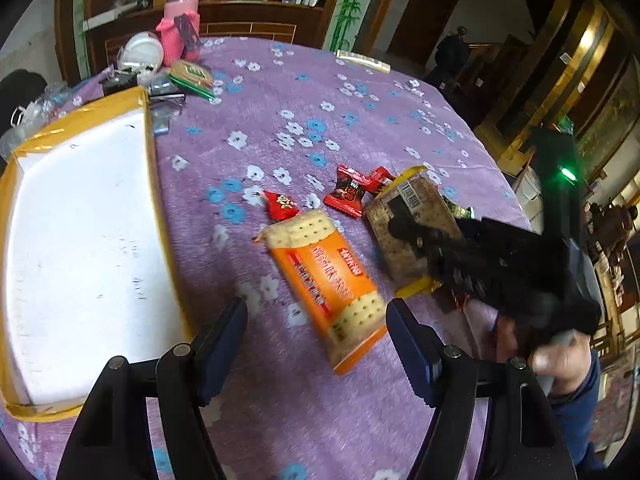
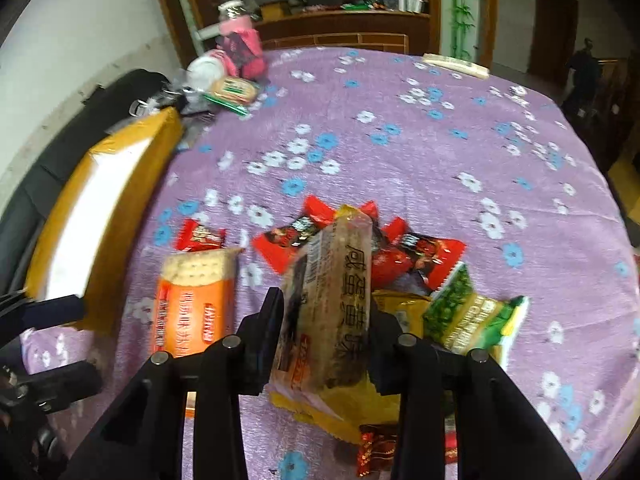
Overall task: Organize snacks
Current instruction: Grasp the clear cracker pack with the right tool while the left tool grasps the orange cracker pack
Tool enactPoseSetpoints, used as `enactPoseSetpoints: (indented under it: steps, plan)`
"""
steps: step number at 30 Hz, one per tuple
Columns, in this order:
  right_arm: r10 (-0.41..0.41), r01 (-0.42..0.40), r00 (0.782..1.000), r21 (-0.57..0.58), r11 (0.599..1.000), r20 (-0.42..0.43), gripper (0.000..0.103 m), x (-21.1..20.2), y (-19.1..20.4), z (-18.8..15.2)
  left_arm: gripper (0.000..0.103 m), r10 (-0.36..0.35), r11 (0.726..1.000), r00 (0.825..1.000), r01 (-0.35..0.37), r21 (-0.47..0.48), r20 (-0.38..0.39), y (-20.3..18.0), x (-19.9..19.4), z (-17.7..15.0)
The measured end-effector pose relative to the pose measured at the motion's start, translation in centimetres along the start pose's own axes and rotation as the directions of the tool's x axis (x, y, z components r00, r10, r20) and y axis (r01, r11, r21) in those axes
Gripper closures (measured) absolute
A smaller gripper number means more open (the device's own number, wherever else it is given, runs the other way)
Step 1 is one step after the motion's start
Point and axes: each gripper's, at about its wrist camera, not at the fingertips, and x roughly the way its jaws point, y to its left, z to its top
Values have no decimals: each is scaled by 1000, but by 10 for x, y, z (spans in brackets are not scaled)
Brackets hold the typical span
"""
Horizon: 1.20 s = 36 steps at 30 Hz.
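An orange cracker packet [image 1: 324, 276] lies on the purple flowered cloth, and my left gripper [image 1: 316, 314] hovers open over its near end without touching it. My right gripper [image 2: 324, 336] is shut on a brown cracker packet with yellow ends [image 2: 332, 280], tipped up on its edge between the fingers. The left wrist view shows that same brown packet [image 1: 412, 200] with the right gripper [image 1: 404, 226] clamped on it. Red candy packets [image 1: 348, 192] lie just beyond, and a green snack packet [image 2: 468, 316] sits to the right. A white tray with a yellow rim [image 1: 150, 152] stands at the left.
At the table's far left corner are a pink bottle [image 1: 182, 8], a white bowl [image 1: 142, 50] and a green biscuit packet [image 1: 192, 76]. A flat pale box [image 1: 362, 60] lies at the far edge. A person [image 1: 452, 52] stands at a distant doorway.
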Motion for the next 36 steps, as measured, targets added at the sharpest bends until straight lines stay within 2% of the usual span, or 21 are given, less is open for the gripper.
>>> enactPoseSetpoints:
  steps: [1, 3, 5, 9, 12, 15, 17, 18, 20, 22, 27, 28, 29, 30, 31, 33, 35, 36]
  plan:
    - [32, -32, 999, -4, 999, -7, 80, 0, 0, -1, 29, 3, 1000, 1000, -3, -2, -5, -2, 4, 2]
    - [82, -82, 996, 0, 997, -30, 81, 3, 3, -2, 35, 6, 1000, 1000, -6, -3, -17, -7, 11, 3]
    - [70, -69, 997, 10, 998, -31, 82, 4, 2, -4, 35, 12, 1000, 999, -12, -9, -33, -10, 19, 3]
    - [135, -140, 989, 99, 985, 59, 83, -16, -15, -2, 37, 38, 999, 999, -39, -10, -38, -14, 30, 5]
    - [132, -148, 984, 134, 980, 121, 85, -28, -23, -1, 37, 98, 995, 994, -98, -16, -39, -15, 40, 9]
    - [133, -152, 982, 138, 979, 137, 85, -33, -24, 0, 33, 125, 991, 990, -128, -41, -58, -14, 54, 13]
    - [134, -154, 981, 141, 978, 143, 85, -35, -26, -1, 32, 125, 990, 990, -129, -50, -67, -13, 64, 16]
    - [135, -155, 980, 140, 978, 145, 85, -36, -27, -2, 28, 123, 991, 991, -126, -51, -60, -13, 67, 17]
    - [133, -155, 980, 143, 978, 150, 85, -38, -27, -1, 28, 141, 989, 990, -142, -50, -29, -15, 70, 19]
    - [132, -154, 979, 144, 977, 153, 85, -37, -29, -1, 35, 126, 991, 992, -127, -37, -21, -17, 72, 16]
    - [127, -152, 978, 142, 978, 168, 85, -40, -26, -2, 37, 95, 995, 995, -94, -18, 21, -15, 63, 4]
    - [129, -153, 977, 139, 978, 170, 85, -40, -25, -2, 51, 80, 997, 997, -80, -17, 24, -14, 61, 2]
    - [132, -155, 977, 131, 979, 169, 85, -39, -23, -2, 59, 71, 997, 996, -70, -19, 57, -13, 53, 1]
    - [133, -155, 977, 125, 980, 167, 85, -39, -22, -2, 74, 69, 998, 994, -68, -12, 87, -13, 44, 2]
    - [134, -154, 977, 119, 981, 166, 85, -38, -21, -2, 81, 61, 998, 994, -60, -9, 92, -13, 39, 4]
    - [135, -153, 977, 103, 983, 163, 85, -37, -17, -3, 82, 68, 998, 995, -67, -10, 74, -10, 37, 6]
    - [128, -145, 979, 100, 984, 158, 85, -35, -16, -3, 82, 91, 996, 996, -91, -5, 22, -6, 47, 5]
    - [128, -145, 979, 101, 984, 157, 85, -34, -16, -3, 81, 79, 997, 996, -78, -25, 28, -1, 49, 2]
